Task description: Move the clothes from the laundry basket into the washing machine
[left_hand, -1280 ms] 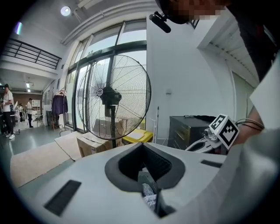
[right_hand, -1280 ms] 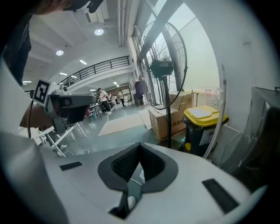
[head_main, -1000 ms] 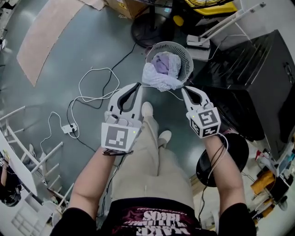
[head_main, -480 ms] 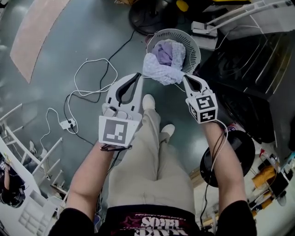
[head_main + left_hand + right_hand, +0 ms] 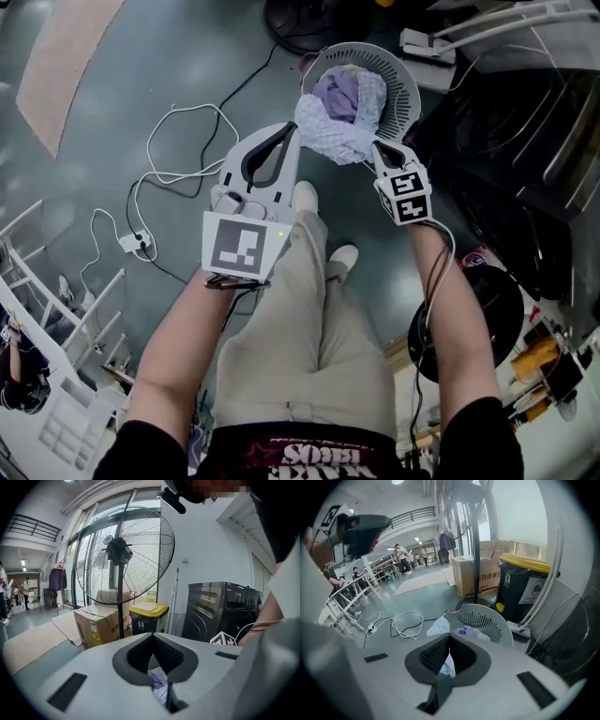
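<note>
just over the near rim of the round white slatted plastic laundry basket (image 5: 405, 89), the left gripper (image 5: 289, 129) and right gripper (image 5: 375, 143) are both clenched with nothing between the jaws. their tips sit at either end of a pale speckled cloth (image 5: 330, 139); contact is unclear. the cloth drapes over that rim, long axis side to side, below a lavender garment (image 5: 336, 92) inside the upright basket.

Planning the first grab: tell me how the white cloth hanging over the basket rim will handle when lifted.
The white cloth drapes in folds over the laundry basket rim, so it is probably floppy and light. It may drag along the purple garment lying against it.
</note>
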{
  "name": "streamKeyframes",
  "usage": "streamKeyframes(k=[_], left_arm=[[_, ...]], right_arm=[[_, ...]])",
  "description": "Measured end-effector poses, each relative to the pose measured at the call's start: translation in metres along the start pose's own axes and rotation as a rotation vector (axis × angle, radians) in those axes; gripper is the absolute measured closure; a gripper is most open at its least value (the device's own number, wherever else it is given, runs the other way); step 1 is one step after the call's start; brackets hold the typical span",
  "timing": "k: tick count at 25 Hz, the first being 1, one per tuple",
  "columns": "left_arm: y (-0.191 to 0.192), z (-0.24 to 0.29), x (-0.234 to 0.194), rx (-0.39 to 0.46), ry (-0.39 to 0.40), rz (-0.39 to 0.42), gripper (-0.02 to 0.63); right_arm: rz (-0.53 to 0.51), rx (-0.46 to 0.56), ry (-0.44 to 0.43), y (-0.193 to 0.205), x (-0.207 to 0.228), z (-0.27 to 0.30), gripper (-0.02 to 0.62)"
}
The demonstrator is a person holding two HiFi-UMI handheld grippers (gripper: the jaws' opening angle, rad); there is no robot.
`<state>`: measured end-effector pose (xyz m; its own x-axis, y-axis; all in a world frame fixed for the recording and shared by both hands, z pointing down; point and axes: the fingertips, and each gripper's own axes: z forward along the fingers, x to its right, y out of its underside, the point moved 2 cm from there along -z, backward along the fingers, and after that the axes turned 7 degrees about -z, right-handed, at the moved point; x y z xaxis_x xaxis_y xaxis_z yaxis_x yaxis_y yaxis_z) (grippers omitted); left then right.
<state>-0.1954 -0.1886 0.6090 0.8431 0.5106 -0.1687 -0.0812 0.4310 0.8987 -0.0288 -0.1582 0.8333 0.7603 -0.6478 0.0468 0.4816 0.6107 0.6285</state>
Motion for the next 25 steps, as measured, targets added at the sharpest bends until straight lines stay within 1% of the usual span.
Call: streamKeyframes(k=[5,9,14,17,19,22,24,25], left_arm=[[0.022,0.014,0.0,-0.038,-0.006,-0.021,0.601],[0.041,0.017,0.0,-0.071,-0.003,-0.05,0.601],[0.057,0.014,-0.011,-0.088,-0.006,-0.043,0.601],[0.065,0.013,-0.016,-0.096,-0.015,-0.039,0.601],[0.068,0.013,-0.019,-0.098,-0.012,-0.026,0.601],[0.073,0.007,-0.022,-0.109,-0.012,-0.014,0.601],[0.076,0.003,-0.023,-0.121,-0.013,-0.005,0.601],[0.077,0.001,-0.023,-0.125,-0.012,0.003,0.601]], right_arm=[[-0.024,-0.086,-0.036,0.03,-0.006,0.033,0.588],[-0.04,-0.132,-0.074,0.05,-0.015,0.058,0.53],[-0.036,-0.181,-0.102,0.066,-0.024,0.086,0.354],[-0.044,-0.233,-0.132,0.08,-0.029,0.102,0.241],[-0.057,-0.275,-0.144,0.091,-0.03,0.113,0.207],[-0.103,-0.354,-0.156,0.108,-0.037,0.129,0.199],[-0.173,-0.417,-0.124,0.118,-0.038,0.136,0.298],[-0.213,-0.441,-0.092,0.12,-0.034,0.137,0.366]])
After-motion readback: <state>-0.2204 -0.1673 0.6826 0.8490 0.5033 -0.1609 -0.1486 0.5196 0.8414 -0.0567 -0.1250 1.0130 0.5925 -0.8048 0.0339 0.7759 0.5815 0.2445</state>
